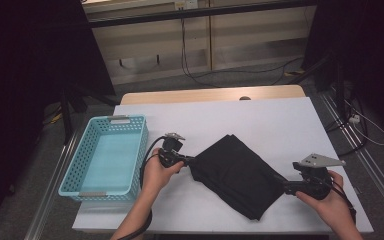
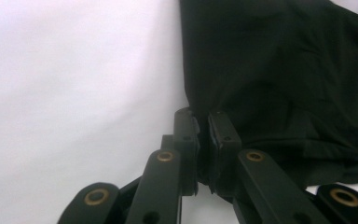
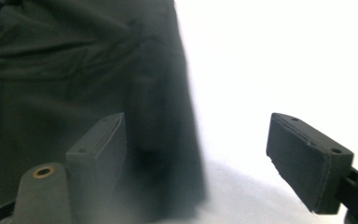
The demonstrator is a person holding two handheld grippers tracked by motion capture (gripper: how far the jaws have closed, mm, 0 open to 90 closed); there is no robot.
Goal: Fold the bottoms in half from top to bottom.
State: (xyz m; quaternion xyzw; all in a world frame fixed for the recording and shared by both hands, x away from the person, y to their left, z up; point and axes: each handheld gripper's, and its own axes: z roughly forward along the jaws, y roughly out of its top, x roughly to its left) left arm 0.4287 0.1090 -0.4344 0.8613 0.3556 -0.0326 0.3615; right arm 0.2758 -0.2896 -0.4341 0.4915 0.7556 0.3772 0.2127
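A black cloth [image 1: 235, 172], folded into a rough rectangle, lies slantwise on the white table [image 1: 280, 120]. My left gripper [image 1: 192, 162] is shut on the cloth's left corner; in the left gripper view the jaws [image 2: 203, 126] pinch the edge of the dark fabric [image 2: 279, 70]. At the cloth's lower right end my right gripper [image 1: 282, 186] stands open. In the right gripper view the fabric's edge [image 3: 74, 70] reaches in between the wide-apart jaws [image 3: 196, 123], and the pads do not press on it.
A light blue plastic basket [image 1: 77, 160] sits at the table's left edge, with nothing in it. A wooden tabletop [image 1: 205, 94] adjoins the far side. Cables run over the floor behind and to the right. White table surface [image 3: 284, 56] lies around the cloth.
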